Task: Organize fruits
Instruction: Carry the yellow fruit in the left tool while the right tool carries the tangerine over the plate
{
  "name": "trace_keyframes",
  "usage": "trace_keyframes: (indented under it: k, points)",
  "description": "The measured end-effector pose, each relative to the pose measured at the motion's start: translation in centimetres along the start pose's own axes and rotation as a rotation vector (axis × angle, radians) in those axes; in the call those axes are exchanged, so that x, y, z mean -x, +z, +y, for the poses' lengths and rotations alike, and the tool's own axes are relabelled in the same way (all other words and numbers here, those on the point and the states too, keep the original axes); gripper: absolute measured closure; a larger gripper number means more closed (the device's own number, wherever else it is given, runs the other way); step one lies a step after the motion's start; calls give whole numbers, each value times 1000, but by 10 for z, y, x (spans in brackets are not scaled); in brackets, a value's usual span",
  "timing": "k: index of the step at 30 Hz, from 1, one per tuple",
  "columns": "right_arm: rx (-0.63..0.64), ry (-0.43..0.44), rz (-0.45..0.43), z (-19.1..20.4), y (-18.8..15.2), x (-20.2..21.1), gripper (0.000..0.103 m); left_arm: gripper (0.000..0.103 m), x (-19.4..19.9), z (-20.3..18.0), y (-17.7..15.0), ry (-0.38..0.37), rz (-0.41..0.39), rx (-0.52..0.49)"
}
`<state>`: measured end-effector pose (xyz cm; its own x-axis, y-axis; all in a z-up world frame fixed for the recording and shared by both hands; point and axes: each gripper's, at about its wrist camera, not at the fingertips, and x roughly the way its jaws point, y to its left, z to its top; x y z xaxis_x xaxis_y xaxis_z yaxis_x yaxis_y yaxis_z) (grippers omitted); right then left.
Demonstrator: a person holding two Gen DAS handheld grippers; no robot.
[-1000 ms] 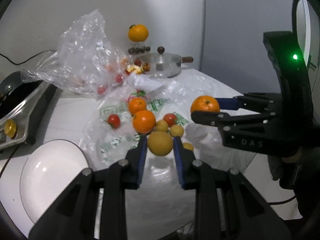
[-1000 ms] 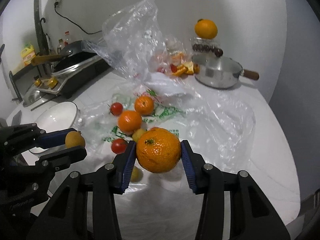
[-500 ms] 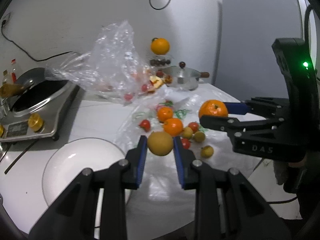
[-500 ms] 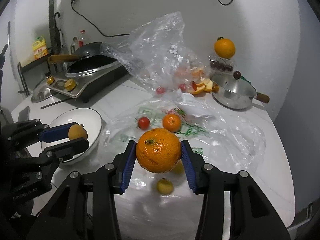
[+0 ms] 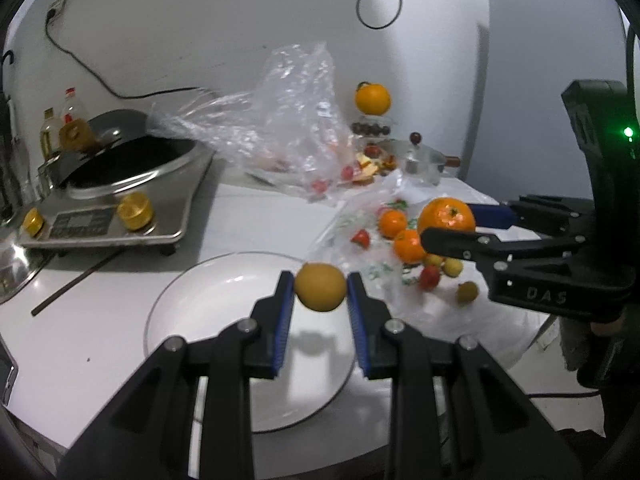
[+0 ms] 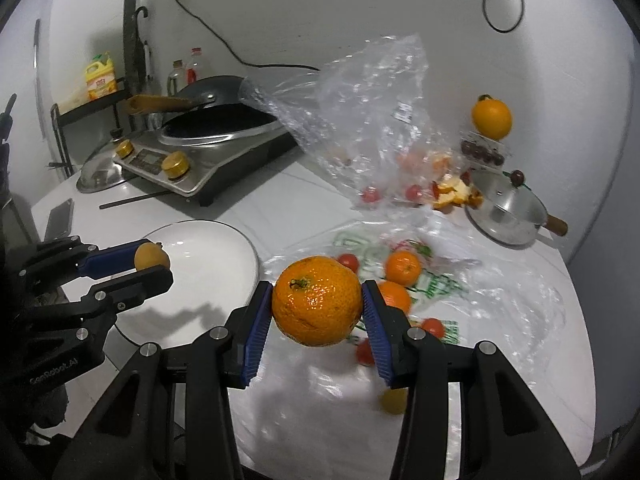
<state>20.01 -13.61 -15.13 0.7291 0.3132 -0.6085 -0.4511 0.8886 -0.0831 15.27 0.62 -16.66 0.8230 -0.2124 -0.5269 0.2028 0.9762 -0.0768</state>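
Note:
My left gripper (image 5: 320, 288) is shut on a small yellow fruit (image 5: 320, 287) and holds it above the white plate (image 5: 192, 312). It also shows in the right wrist view (image 6: 150, 258) over the plate (image 6: 224, 264). My right gripper (image 6: 318, 300) is shut on a large orange (image 6: 318, 300), held in the air right of the plate; the orange also shows in the left wrist view (image 5: 448, 214). Loose oranges (image 5: 392, 222), red tomatoes (image 5: 362, 237) and small yellow fruits (image 5: 467, 292) lie on a flat plastic bag (image 6: 500, 292).
An induction cooker with a wok (image 5: 120, 188) stands at the back left. A crumpled clear bag (image 5: 288, 128) with fruit rises behind. A lidded steel pot (image 6: 504, 216) and an orange on a stand (image 6: 491, 117) are at the back right. A chopstick (image 5: 76, 276) lies left of the plate.
Both grippers have moved left with their fruit. The yellow fruit went from over the plastic bag to over the plate; the plate and cooker have come further into view.

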Motion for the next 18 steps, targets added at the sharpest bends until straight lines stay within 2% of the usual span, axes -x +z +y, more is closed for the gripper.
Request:
trace_keyframes:
  k: [12, 18]
  points:
    - [63, 102, 47, 50, 2, -27, 55, 76, 6, 34, -29, 42, 49, 54]
    - [54, 154, 73, 67, -2, -42, 55, 76, 0, 47, -41, 44, 86, 58]
